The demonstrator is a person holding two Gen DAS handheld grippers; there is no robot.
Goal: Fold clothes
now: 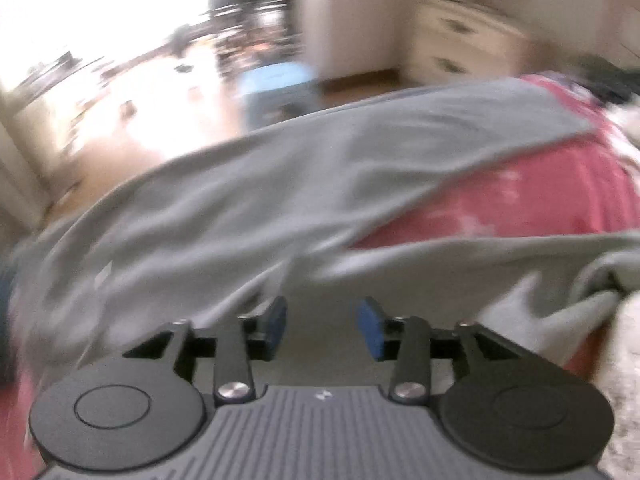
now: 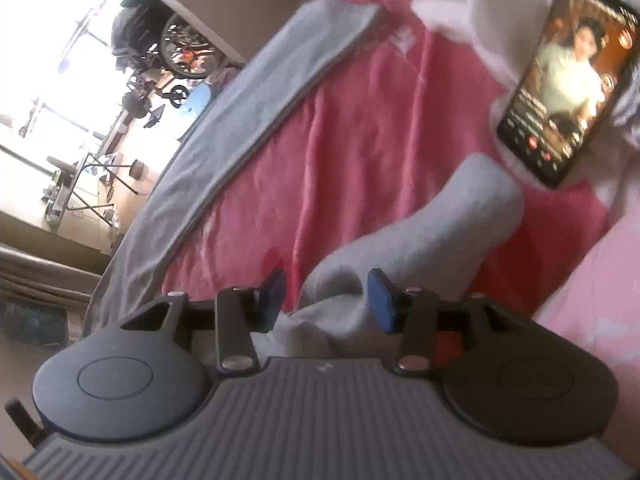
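A grey garment lies spread over a pink bedsheet; the left wrist view is blurred. My left gripper is open just above the grey cloth, with nothing pinched between its blue pads. In the right wrist view a long flat part of the grey garment runs along the bed's edge. A bunched grey part curves up from the pink bedsheet into my right gripper. That gripper is open, with the bunch lying between its fingers.
A phone with a lit screen lies on the bed at the upper right, beside white fabric. Beyond the bed are a cream dresser, a blue object on the floor, a wheeled frame and a bright window.
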